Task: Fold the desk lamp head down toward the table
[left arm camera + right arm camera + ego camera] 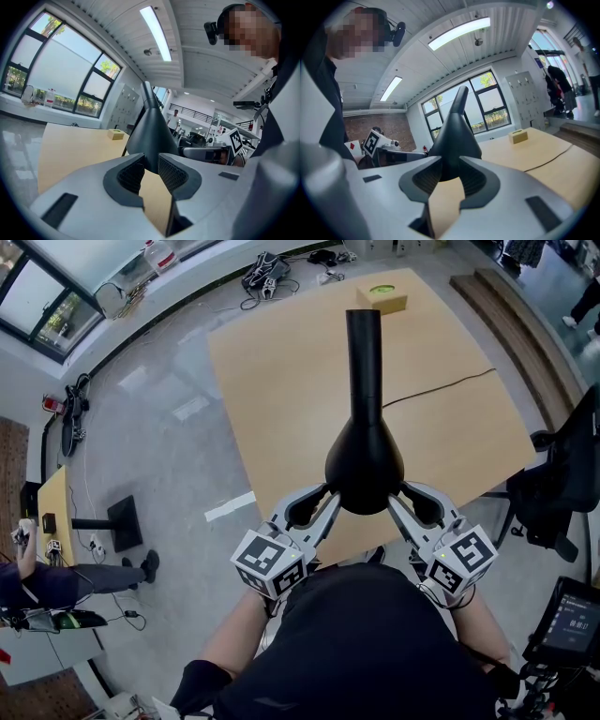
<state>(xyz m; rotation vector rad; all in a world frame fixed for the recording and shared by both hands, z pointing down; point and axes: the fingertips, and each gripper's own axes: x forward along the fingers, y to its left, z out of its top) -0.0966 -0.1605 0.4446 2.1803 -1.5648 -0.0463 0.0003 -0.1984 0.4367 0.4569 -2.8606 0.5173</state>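
Note:
The black desk lamp head (364,465) is a cone that widens toward me, and its straight neck (364,352) runs away over the wooden table (281,381). My left gripper (323,498) holds the head's lower left edge. My right gripper (401,495) holds its lower right edge. In the left gripper view the lamp head (150,136) narrows down between the ribbed pads of the left gripper (151,169), which press on it. In the right gripper view the lamp head (457,136) sits the same way between the pads of the right gripper (449,174). The lamp's base is hidden.
A small yellow box (382,298) stands at the table's far edge. A thin black cable (441,388) crosses the table to the right. An office chair (562,484) stands at the right and a person (56,582) sits far left. Cables lie on the floor beyond the table.

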